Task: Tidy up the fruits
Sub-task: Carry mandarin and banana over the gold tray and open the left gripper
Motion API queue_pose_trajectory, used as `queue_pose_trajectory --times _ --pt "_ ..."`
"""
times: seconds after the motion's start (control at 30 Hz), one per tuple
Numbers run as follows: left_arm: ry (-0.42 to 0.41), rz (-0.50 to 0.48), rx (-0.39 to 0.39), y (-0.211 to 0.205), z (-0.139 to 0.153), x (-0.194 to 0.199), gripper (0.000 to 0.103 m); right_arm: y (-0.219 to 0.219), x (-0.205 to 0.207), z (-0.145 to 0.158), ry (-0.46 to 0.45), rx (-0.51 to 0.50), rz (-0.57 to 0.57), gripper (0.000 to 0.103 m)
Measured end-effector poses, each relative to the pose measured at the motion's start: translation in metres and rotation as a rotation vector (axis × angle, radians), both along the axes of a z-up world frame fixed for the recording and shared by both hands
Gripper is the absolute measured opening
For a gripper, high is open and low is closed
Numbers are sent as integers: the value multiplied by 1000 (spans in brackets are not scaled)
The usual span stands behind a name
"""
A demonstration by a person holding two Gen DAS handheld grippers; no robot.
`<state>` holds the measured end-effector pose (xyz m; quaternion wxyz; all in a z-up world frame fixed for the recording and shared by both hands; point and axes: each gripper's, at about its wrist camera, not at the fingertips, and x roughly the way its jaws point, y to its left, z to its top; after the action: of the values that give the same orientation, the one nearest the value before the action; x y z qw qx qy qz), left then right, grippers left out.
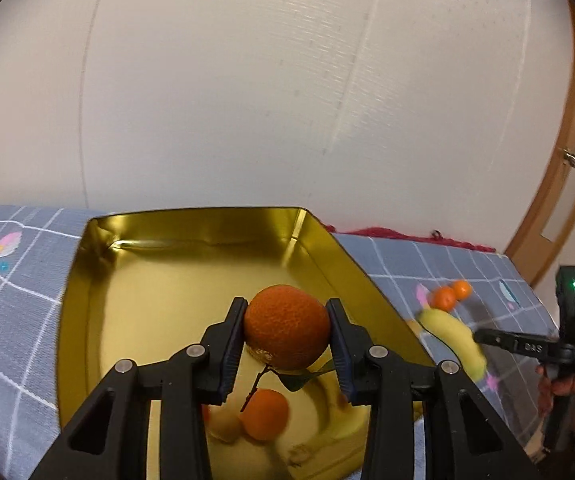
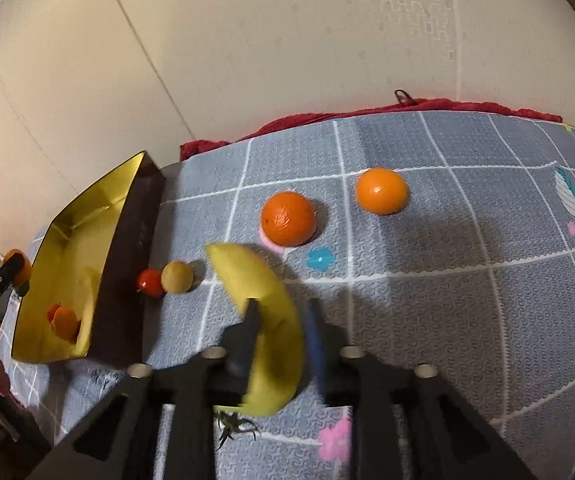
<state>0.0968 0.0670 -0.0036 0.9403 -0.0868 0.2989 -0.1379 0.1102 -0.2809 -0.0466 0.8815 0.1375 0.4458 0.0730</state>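
In the left wrist view my left gripper is shut on a large orange with a stem and leaf, held over the open gold tin. In the tin lie a small orange, a banana and a pale round fruit. My right gripper is shut on a yellow banana, lifted above the grey checked cloth and blurred. Two oranges rest on the cloth beyond it. A red tomato and a tan round fruit sit beside the tin's dark outer wall.
A red fabric edge runs along the back of the cloth against the pale wall. A wooden door frame stands at the right. A small green stem piece lies on the cloth under my right gripper. A hand holds the right gripper's handle.
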Motion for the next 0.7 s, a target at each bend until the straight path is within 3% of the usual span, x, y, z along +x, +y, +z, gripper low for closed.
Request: queue_pose_trajectory --times 0.2,0.47,0.7 --pt "81 89 -4 25 -10 21 40 15 3 -3 12 -25 49 41" --pt "219 185 3 45 -31 42 40 56 18 -20 28 -290 83 40" --pt "286 210 -21 56 -42 53 40 56 10 -20 25 -225 46 32"
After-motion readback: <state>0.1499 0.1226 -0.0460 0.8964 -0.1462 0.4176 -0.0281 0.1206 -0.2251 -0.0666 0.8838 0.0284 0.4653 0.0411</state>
